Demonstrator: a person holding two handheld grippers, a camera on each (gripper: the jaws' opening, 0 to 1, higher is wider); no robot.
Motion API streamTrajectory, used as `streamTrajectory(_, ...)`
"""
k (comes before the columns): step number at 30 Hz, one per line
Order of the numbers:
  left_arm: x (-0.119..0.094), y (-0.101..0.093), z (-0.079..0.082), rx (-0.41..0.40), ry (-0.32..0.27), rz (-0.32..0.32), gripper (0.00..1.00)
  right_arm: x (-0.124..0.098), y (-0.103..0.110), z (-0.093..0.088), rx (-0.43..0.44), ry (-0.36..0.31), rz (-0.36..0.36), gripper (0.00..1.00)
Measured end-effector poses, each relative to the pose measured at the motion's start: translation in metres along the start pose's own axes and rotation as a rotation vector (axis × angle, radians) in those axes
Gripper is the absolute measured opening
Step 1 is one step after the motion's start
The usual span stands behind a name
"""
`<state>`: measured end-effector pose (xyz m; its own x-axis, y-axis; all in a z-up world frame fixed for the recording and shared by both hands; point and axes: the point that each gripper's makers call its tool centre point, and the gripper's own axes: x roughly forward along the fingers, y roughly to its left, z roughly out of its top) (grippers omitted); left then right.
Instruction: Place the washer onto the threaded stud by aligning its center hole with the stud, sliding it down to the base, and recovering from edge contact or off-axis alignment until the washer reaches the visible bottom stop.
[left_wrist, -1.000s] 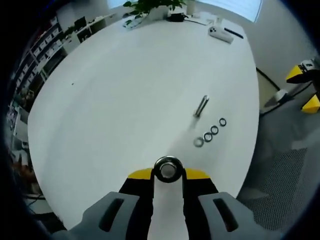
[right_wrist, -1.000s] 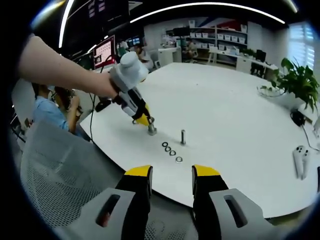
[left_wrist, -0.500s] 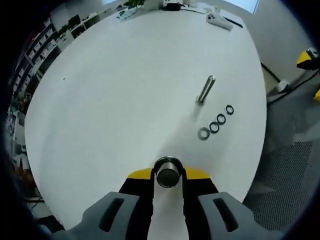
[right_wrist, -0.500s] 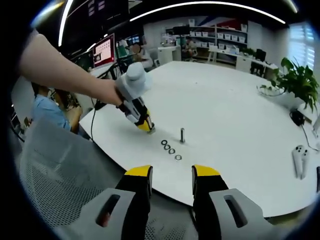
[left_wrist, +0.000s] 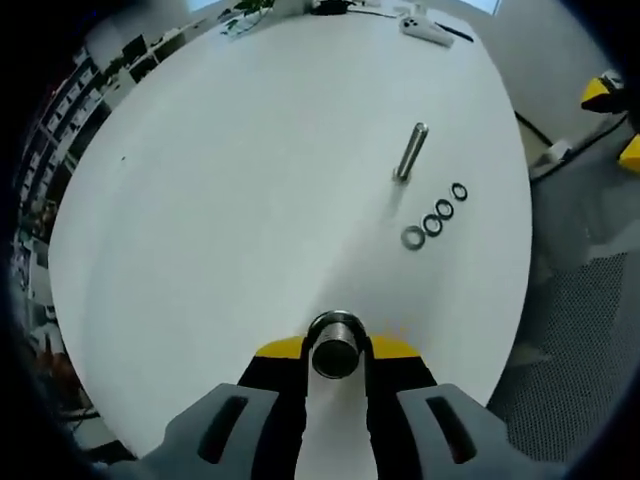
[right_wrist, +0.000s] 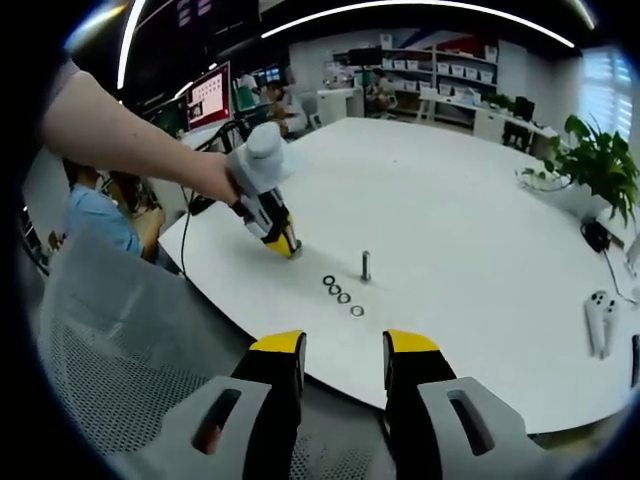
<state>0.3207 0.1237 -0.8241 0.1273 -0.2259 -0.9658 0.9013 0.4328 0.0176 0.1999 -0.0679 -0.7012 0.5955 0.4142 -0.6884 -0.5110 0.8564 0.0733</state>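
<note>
Left gripper view is showing the left gripper (left_wrist: 336, 350) pinching a metal cylinder (left_wrist: 336, 347), with the upright threaded stud (left_wrist: 409, 152) standing ahead and to the right, beyond the row of washers (left_wrist: 433, 215), while the right gripper (right_wrist: 343, 345) is hanging spread, off the table (right_wrist: 450, 240).

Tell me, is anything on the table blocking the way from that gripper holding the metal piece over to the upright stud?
Nothing visible does. Bare white table lies between the left gripper, shut on a metal piece, and the stud. The four washers lie in a row beside the stud, off that line.

Upright threaded stud (left_wrist: 410, 151) on table, four washers (left_wrist: 432, 215) rowed beside it
</note>
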Motion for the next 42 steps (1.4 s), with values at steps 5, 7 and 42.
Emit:
streamTrajectory(5,-0.003,0.004,0.0,-0.045,-0.039,0.001,0.19,0.0,0.0,-0.001,-0.001,0.003,0.001,0.33)
streamTrajectory(7,-0.002,0.003,0.001,-0.044,-0.046,0.003,0.2,0.0,0.0,-0.001,0.0,0.003,0.0,0.33)
streamTrajectory(42,-0.017,0.019,-0.02,-0.304,-0.415,0.013,0.27,0.003,0.002,-0.008,-0.011,0.053,0.007,0.33)
